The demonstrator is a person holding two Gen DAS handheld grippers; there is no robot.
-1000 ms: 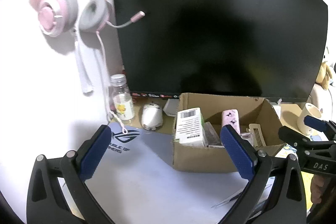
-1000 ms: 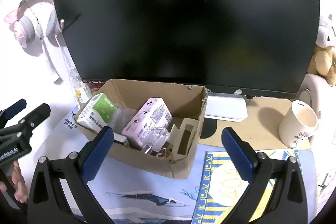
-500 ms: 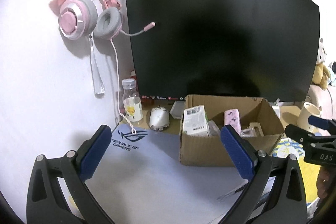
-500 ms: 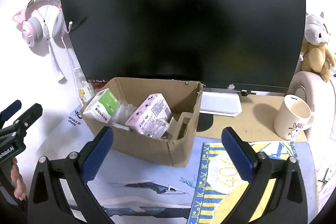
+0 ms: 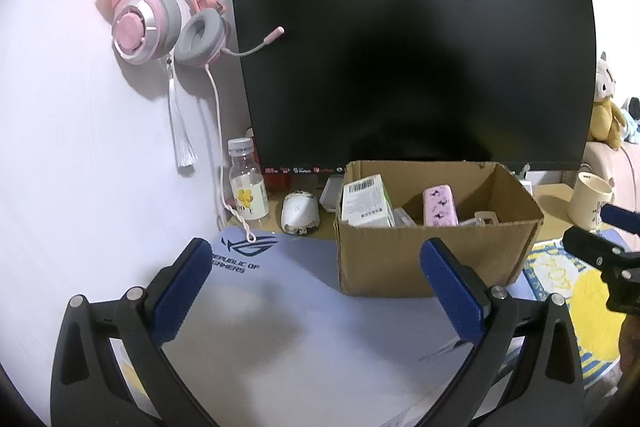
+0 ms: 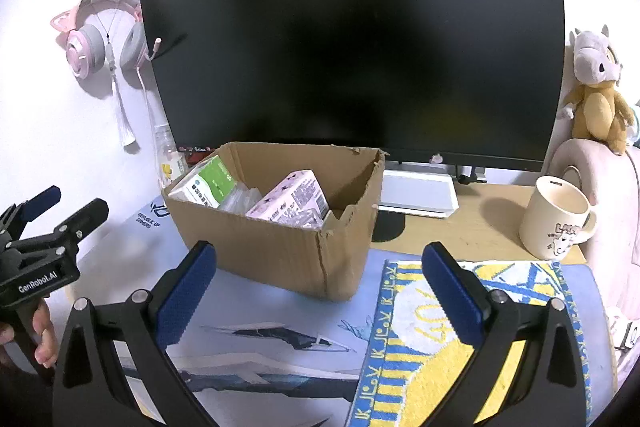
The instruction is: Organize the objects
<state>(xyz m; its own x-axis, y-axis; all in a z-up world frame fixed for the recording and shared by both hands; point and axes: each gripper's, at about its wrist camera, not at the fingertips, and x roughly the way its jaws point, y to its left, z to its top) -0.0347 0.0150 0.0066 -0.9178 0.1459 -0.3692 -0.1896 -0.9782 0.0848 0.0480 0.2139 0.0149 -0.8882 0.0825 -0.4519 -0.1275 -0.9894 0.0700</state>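
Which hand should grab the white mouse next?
Probably the left gripper: it is open, and the white mouse sits ahead of it, left of the cardboard box. The right wrist view doesn't show the mouse.

box (image 6: pixel 280 251) before monitor (image 6: pixel 352 39); mug (image 6: pixel 556 223) right; bottle (image 5: pixel 247 187) left

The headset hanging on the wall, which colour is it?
Pink headset with grey ear cushions; clearest in the left wrist view.
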